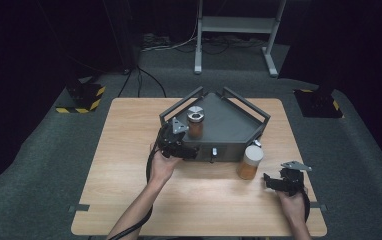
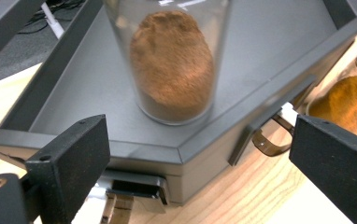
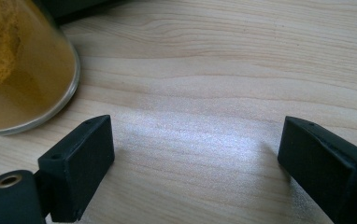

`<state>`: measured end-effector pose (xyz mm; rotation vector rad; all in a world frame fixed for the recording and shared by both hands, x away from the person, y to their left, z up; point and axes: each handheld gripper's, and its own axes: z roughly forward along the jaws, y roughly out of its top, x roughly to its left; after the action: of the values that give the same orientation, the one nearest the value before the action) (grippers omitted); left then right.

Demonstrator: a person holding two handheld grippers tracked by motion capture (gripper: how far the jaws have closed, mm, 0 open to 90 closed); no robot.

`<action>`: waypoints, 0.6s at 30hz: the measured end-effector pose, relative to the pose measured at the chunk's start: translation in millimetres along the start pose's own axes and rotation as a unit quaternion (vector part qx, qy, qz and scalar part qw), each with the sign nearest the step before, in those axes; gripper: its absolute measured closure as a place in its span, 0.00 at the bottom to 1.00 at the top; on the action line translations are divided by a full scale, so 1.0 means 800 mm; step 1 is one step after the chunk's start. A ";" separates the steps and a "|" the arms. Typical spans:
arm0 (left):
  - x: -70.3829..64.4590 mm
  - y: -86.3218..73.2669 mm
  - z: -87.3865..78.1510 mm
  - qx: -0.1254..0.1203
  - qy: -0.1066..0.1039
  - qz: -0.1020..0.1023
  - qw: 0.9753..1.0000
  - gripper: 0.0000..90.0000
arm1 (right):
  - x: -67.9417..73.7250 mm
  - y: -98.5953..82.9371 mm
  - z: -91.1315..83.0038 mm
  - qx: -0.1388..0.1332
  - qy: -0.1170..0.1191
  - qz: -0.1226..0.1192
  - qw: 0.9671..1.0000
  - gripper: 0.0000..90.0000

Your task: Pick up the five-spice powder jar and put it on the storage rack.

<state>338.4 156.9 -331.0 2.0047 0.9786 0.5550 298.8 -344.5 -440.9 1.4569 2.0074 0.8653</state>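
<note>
A dark grey five-sided tray (image 1: 229, 125) stands on the wooden table. Inside it, near the front left corner, a jar of brown powder (image 1: 195, 122) with a grey lid stands upright; the left gripper view has it close up (image 2: 174, 65). My left gripper (image 1: 176, 145) hovers open at the tray's front left edge, jaws wide and empty (image 2: 190, 168). A second jar of orange powder (image 1: 250, 162) with a white lid rests on the table just in front of the tray (image 2: 342, 100) (image 3: 13, 65). Right of that jar, my right gripper (image 1: 279, 181) is open over bare wood (image 3: 195, 154).
The tray has raised bar rails (image 1: 179, 106) along its back sides and small latches on its front wall (image 2: 265, 135). Bare table (image 1: 129, 150) lies left of the tray and along the front. Beyond the table stand a metal frame (image 1: 234, 25) and floor cables.
</note>
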 end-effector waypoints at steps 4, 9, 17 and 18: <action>-0.003 -0.003 -0.001 0.002 -0.004 0.001 1.000 0.06 | 0.000 0.000 0.000 0.000 0.000 0.000 1.000 0.12; -0.007 -0.008 0.000 0.012 -0.005 0.007 1.000 0.06 | 0.000 0.000 0.000 0.000 0.000 0.000 1.000 0.12; -0.011 -0.023 0.001 0.020 -0.008 0.002 1.000 0.06 | 0.000 0.000 0.000 0.000 0.000 0.000 1.000 0.12; -0.011 -0.023 0.001 0.020 -0.008 0.002 1.000 0.06 | 0.000 0.000 0.000 0.000 0.000 0.000 1.000 0.12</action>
<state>325.4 156.3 -347.2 2.0443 0.9824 0.5250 298.8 -344.5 -440.9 1.4564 2.0075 0.8651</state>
